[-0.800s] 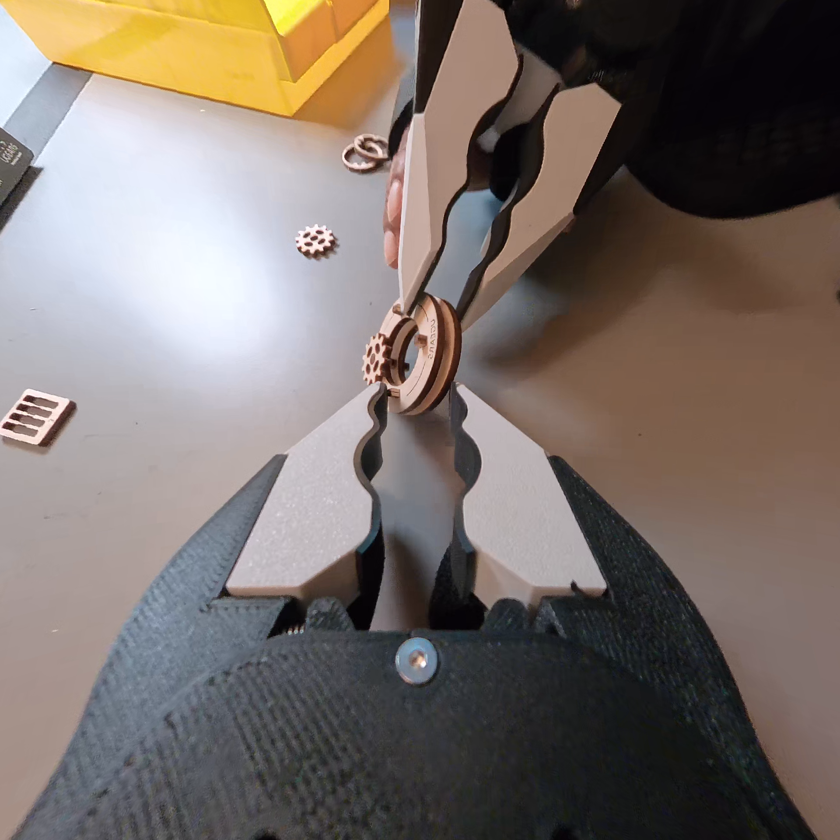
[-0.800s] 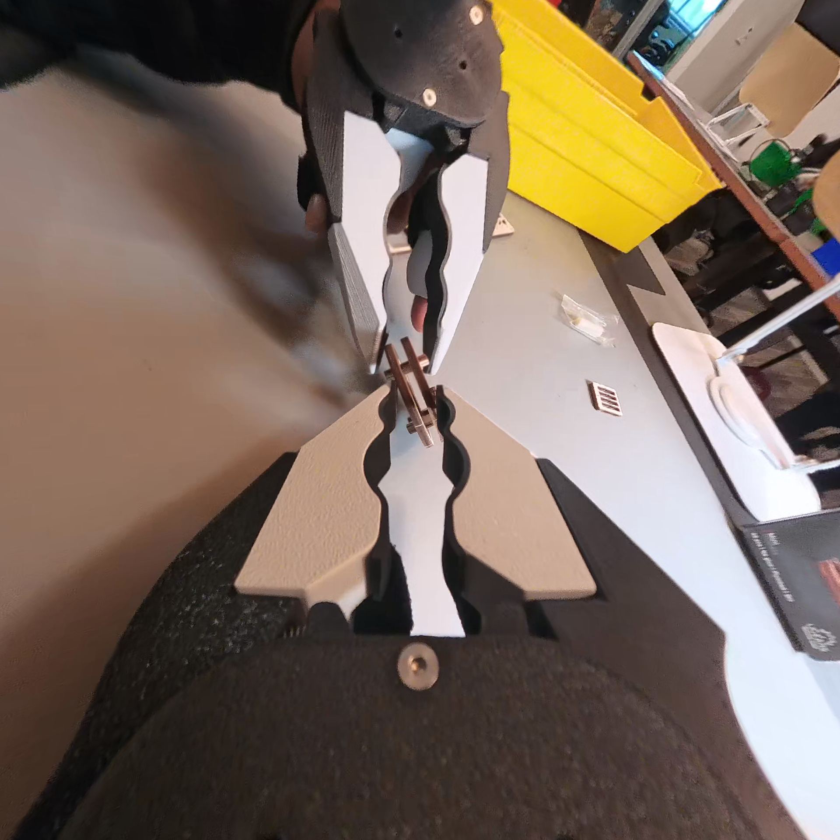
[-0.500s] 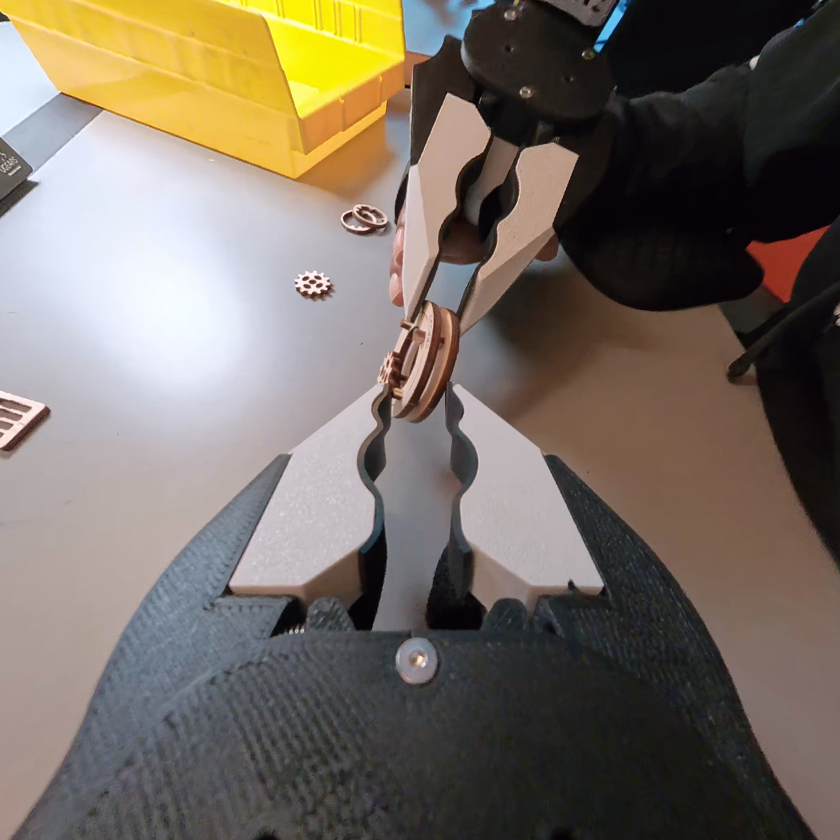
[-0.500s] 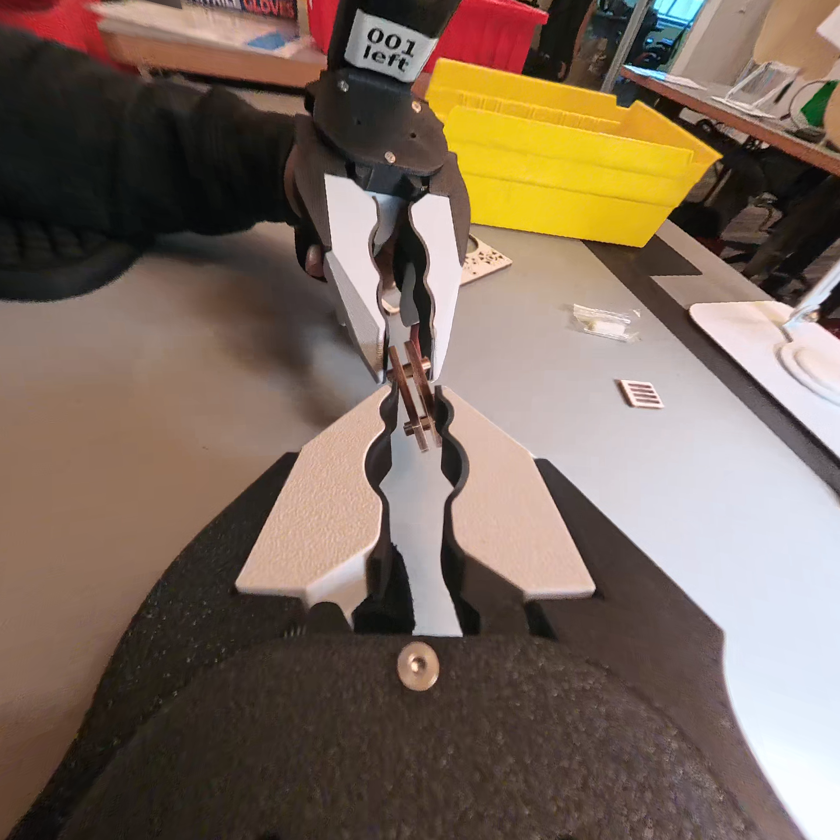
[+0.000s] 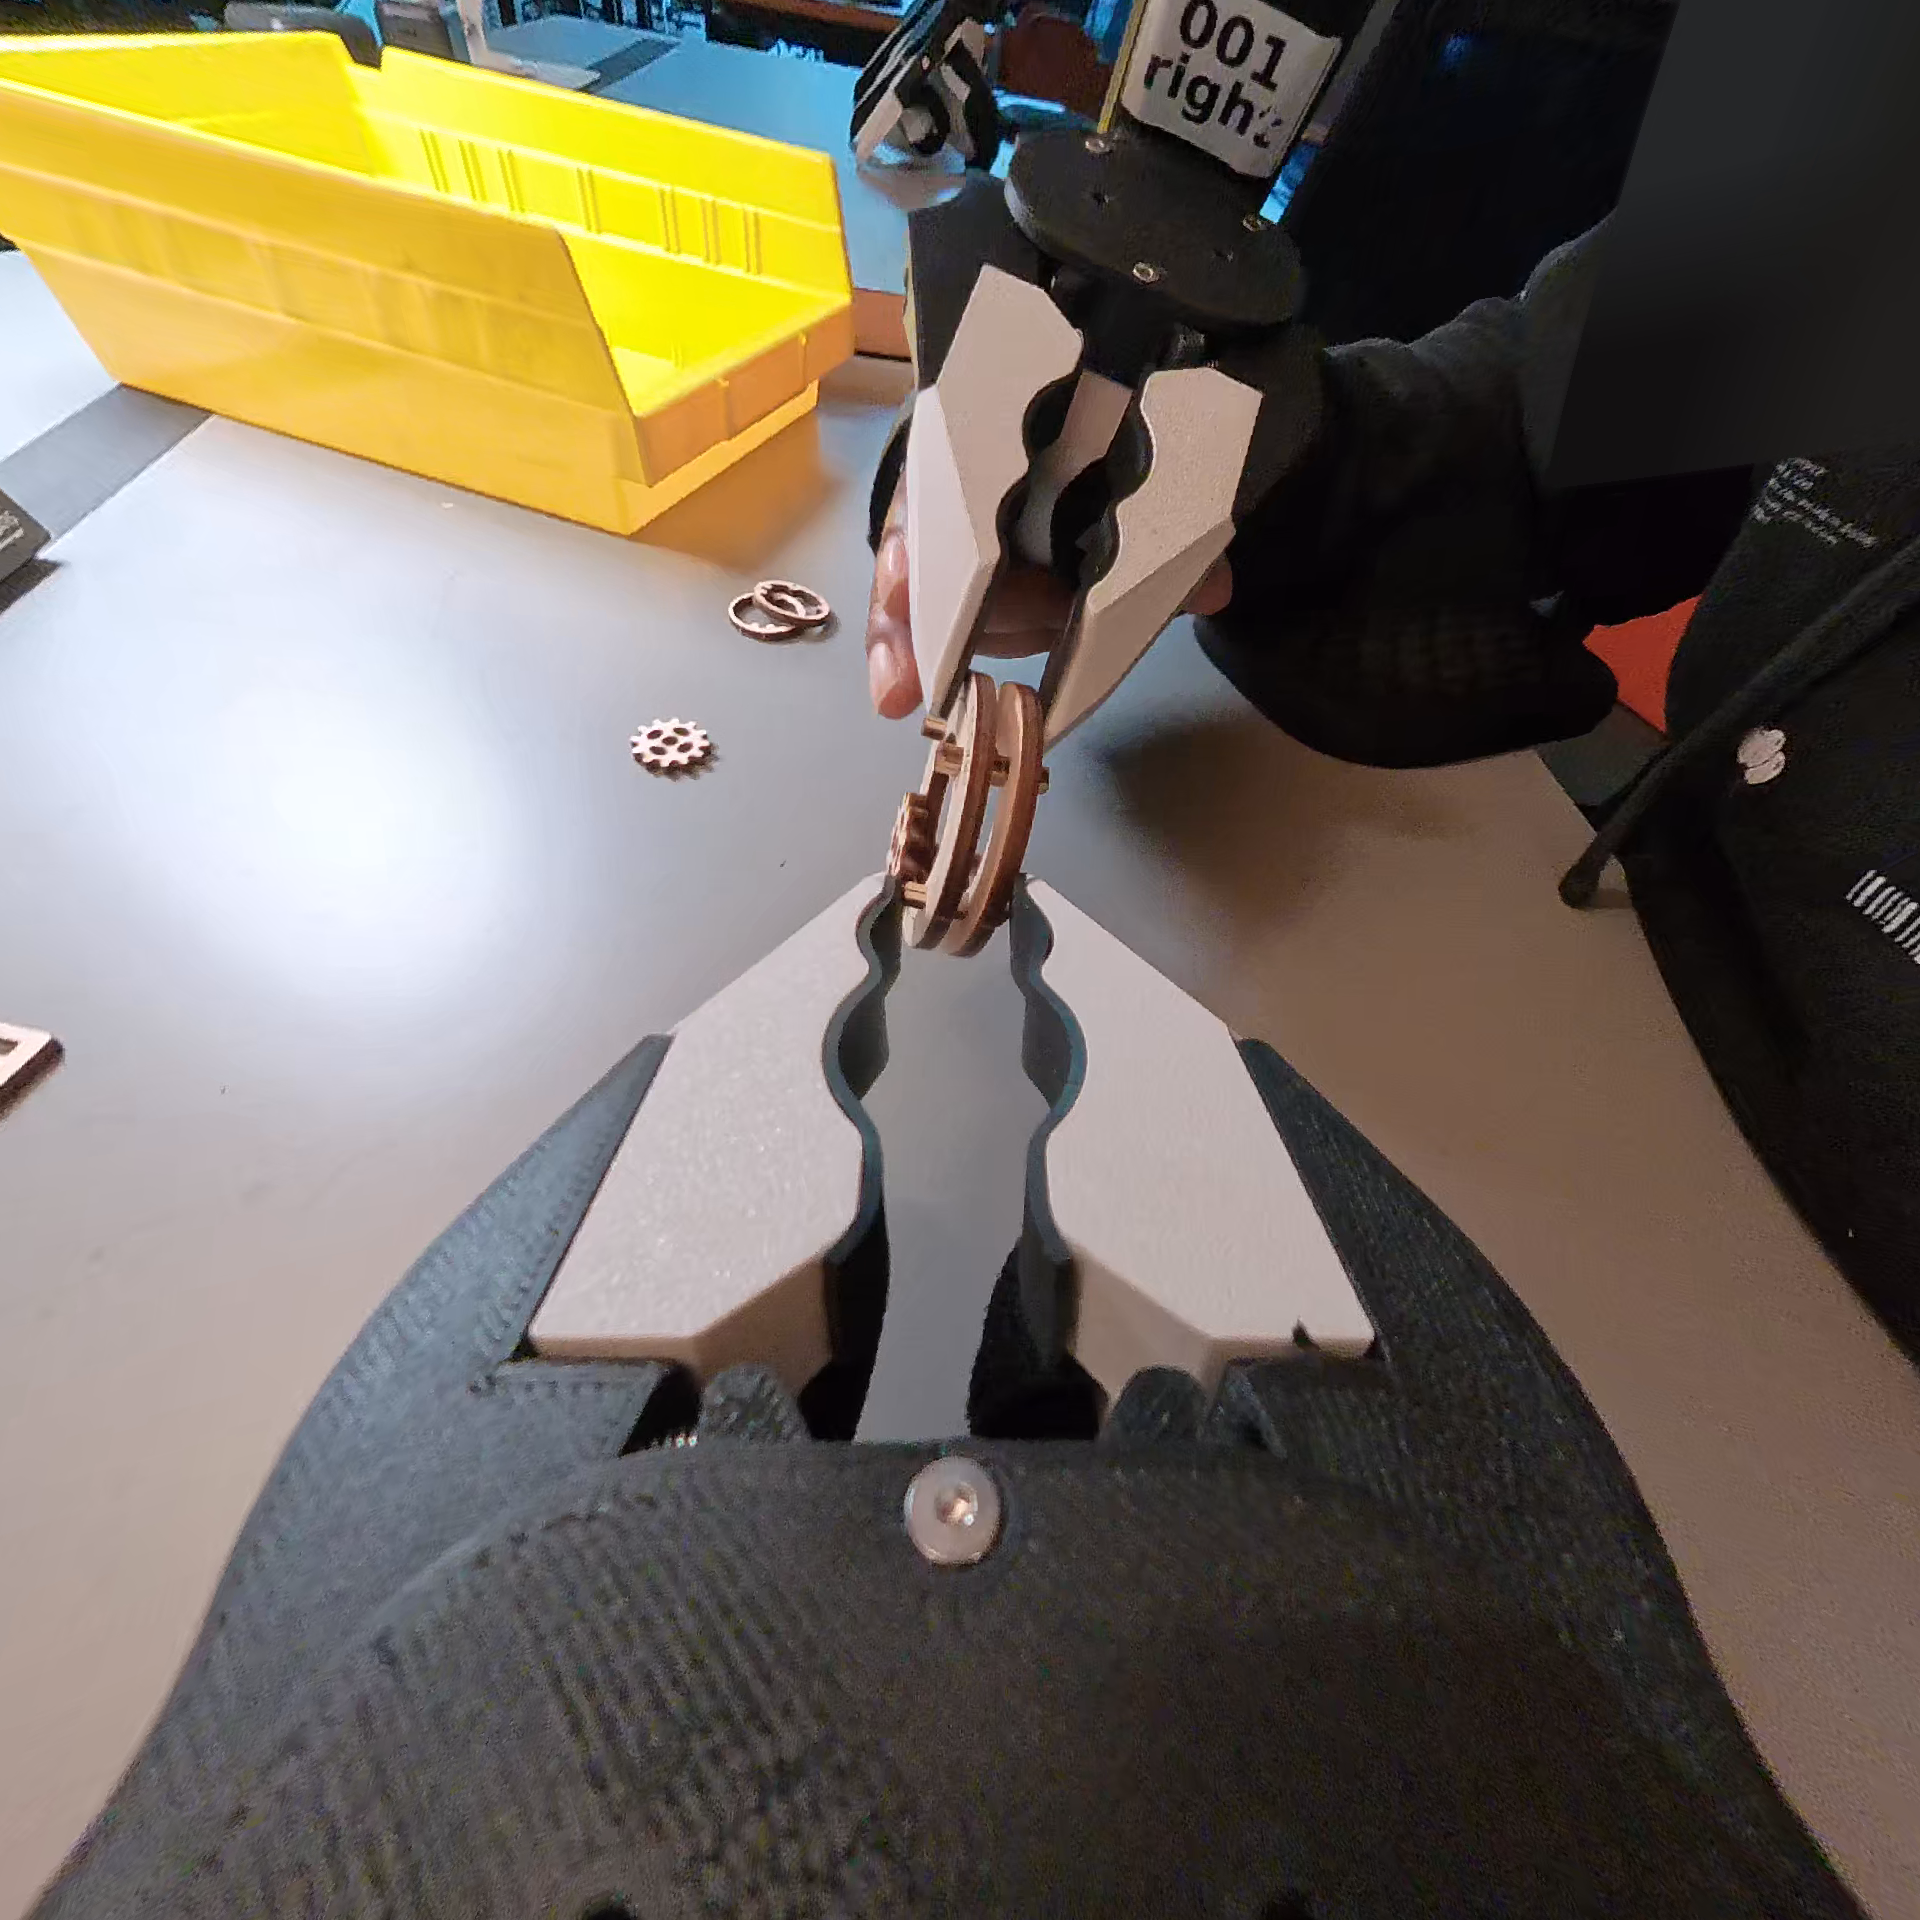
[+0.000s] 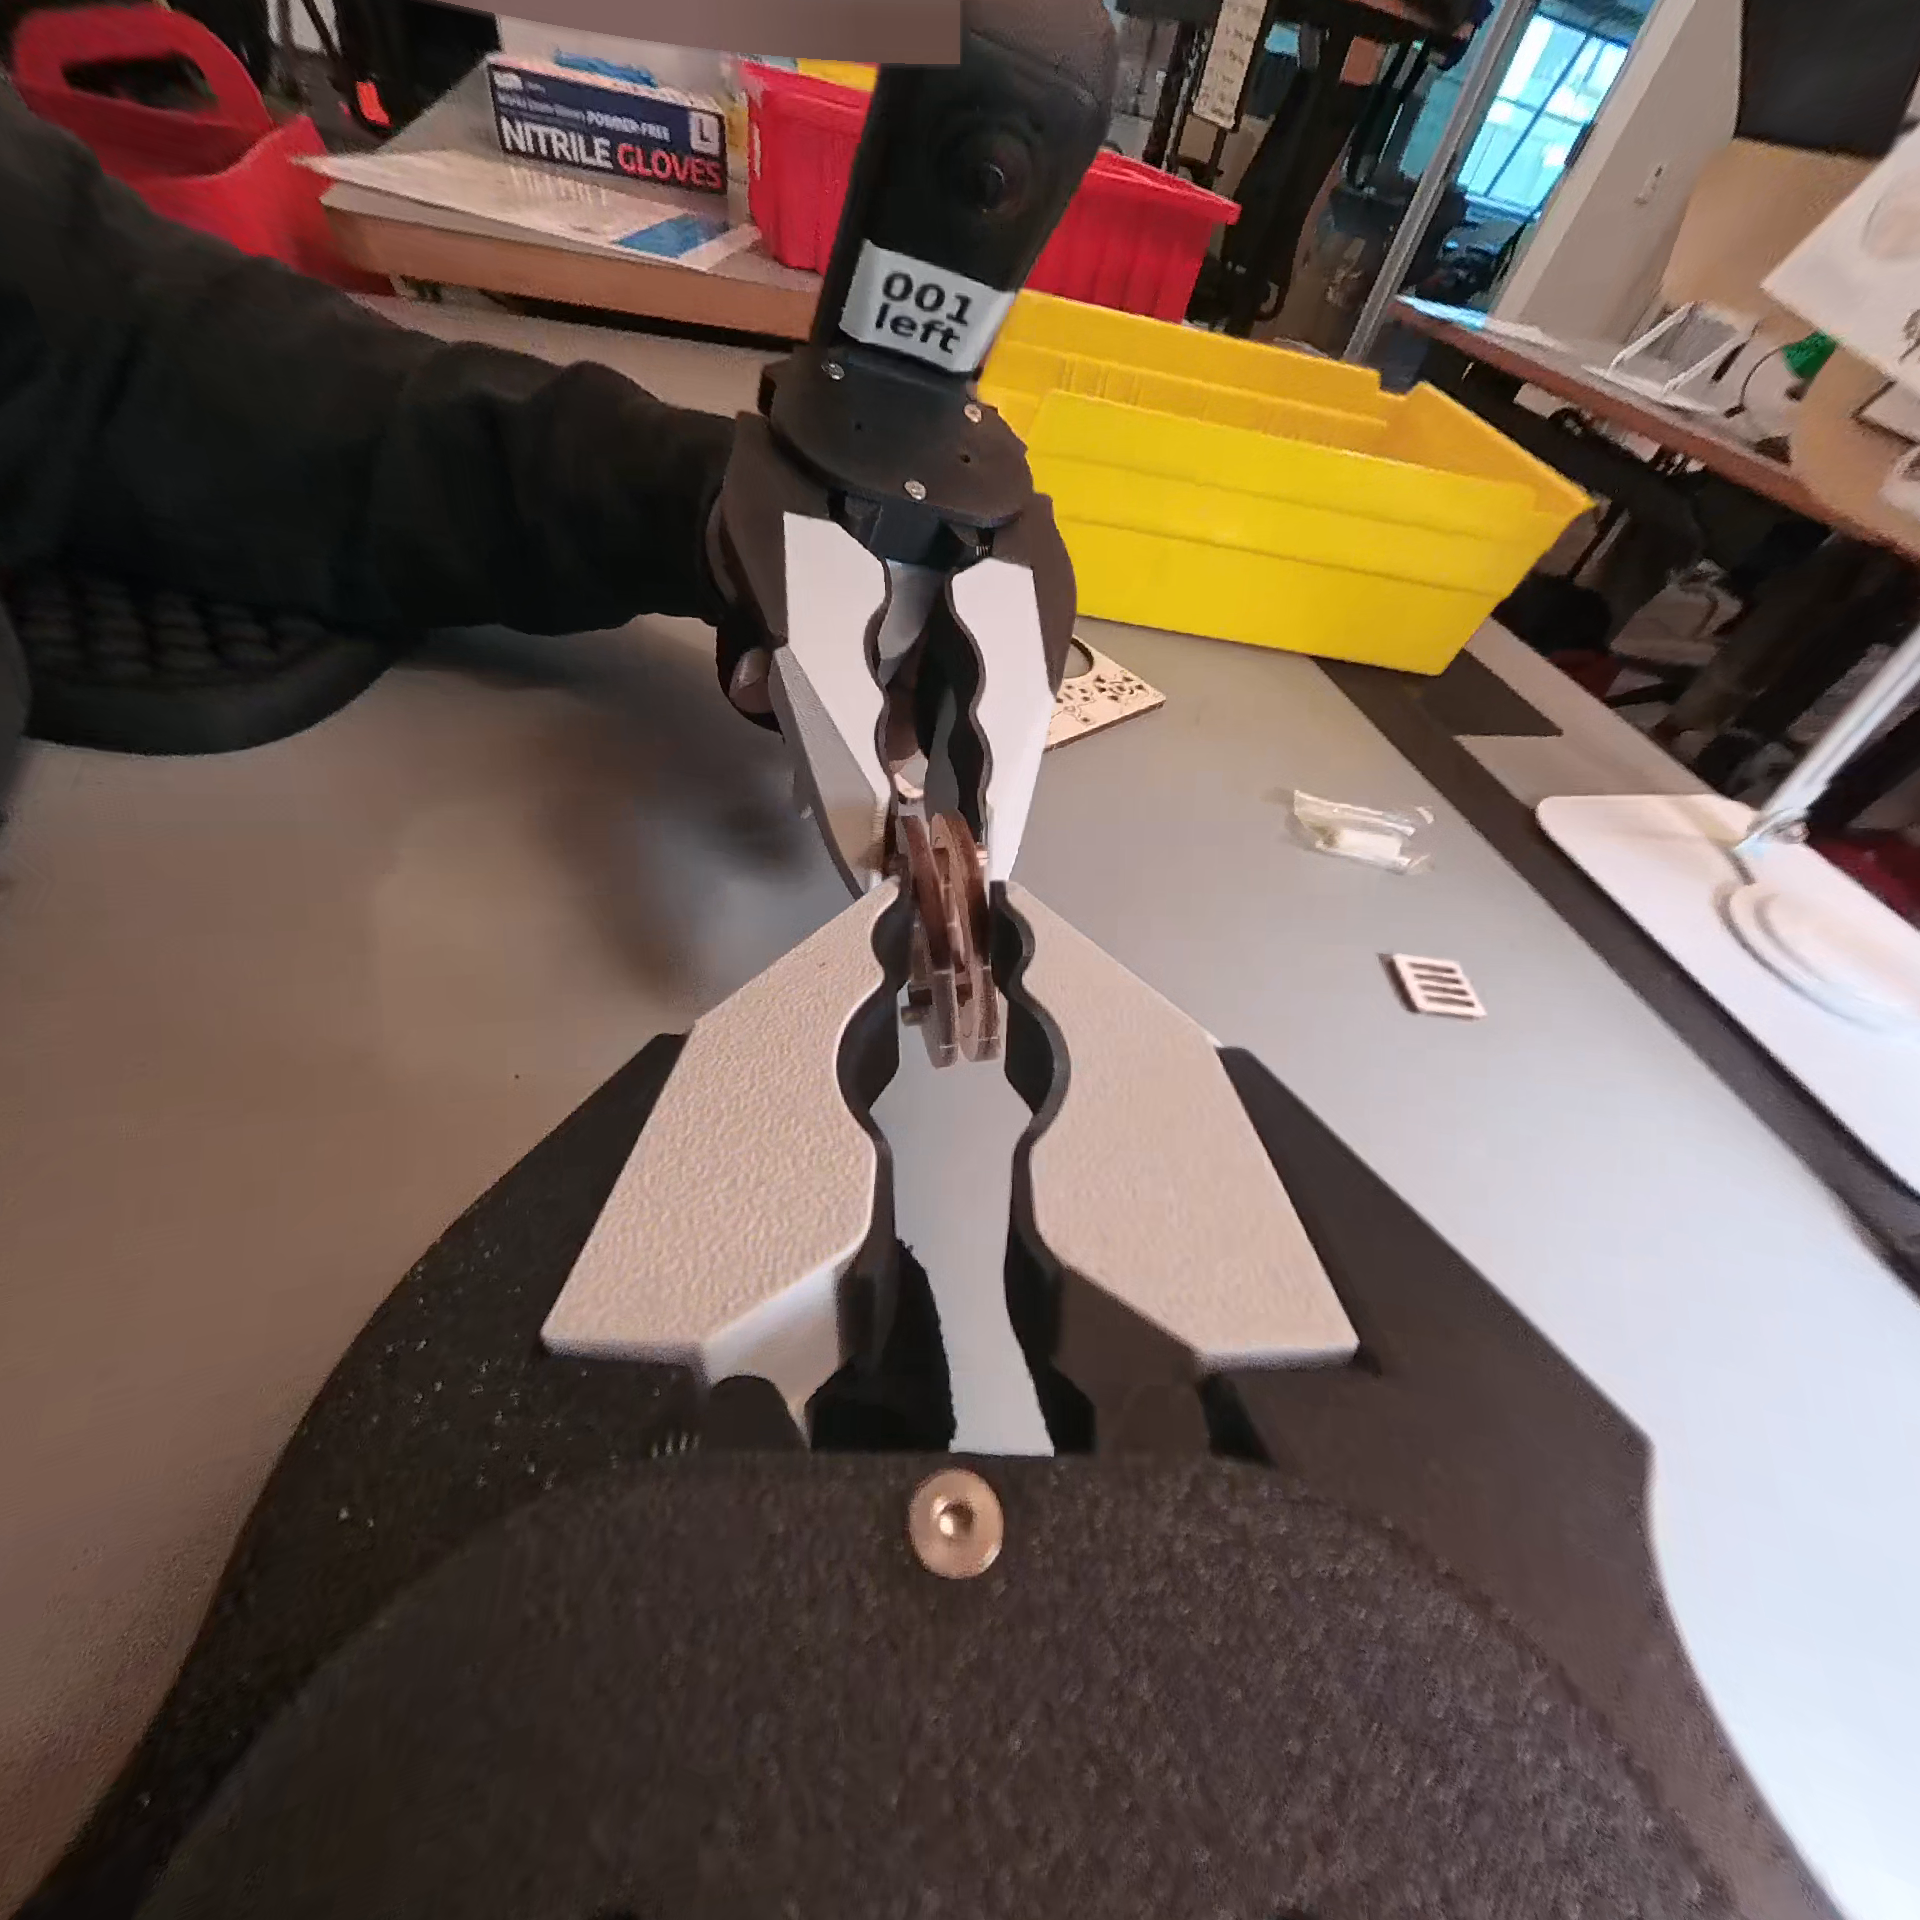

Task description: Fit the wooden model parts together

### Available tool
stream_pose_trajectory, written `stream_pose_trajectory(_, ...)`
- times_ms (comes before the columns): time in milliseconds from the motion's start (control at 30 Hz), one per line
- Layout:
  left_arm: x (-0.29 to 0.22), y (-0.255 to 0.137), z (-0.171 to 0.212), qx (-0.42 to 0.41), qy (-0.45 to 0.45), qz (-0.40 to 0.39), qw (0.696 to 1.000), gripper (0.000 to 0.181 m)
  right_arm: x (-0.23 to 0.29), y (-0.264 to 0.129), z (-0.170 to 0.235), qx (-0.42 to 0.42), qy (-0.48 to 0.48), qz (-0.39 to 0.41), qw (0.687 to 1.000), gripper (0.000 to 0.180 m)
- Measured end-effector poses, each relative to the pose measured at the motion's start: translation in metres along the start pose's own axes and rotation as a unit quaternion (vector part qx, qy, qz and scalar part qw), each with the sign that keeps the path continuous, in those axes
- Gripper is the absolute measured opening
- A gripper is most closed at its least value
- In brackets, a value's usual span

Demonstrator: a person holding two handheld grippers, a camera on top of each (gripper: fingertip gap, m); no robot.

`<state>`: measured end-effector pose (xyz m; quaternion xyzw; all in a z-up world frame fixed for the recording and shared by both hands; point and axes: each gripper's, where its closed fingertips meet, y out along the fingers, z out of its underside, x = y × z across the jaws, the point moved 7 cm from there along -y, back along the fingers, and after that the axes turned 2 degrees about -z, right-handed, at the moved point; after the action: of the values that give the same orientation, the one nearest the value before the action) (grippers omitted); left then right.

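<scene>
Both the left gripper [image 5: 951, 896] and the right gripper [image 6: 940, 902] pinch the wooden wheel [image 5: 971, 810] with their fingers, high above the table [image 5: 312, 883]. They seem to be squeezing its parts tight; next comes a gentle, straight push. Since earlier, the wheel has turned more edge-on. A loose gear [image 5: 672, 746] lies far left.

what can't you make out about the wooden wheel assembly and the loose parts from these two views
- Wooden wheel assembly: seen nearly edge-on in both views, its faces and joints barely show.
- Small gear on the assembly: in the right wrist view the discs hide it.
- Slatted piece: the left wrist view's edge cuts it off.
- Clear bag: contents too small in the right wrist view.
</scene>
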<state>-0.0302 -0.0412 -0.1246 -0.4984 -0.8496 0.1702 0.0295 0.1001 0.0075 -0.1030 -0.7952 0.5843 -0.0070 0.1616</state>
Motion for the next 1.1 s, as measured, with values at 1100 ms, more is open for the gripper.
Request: stream_pose_trajectory(1100, -0.019, 0.007, -0.008, -0.074, 0.097, 0.01, 0.992, 0.016, 0.026, 0.002, -0.035, -0.012, -0.095, 0.008, 0.995, 0.009)
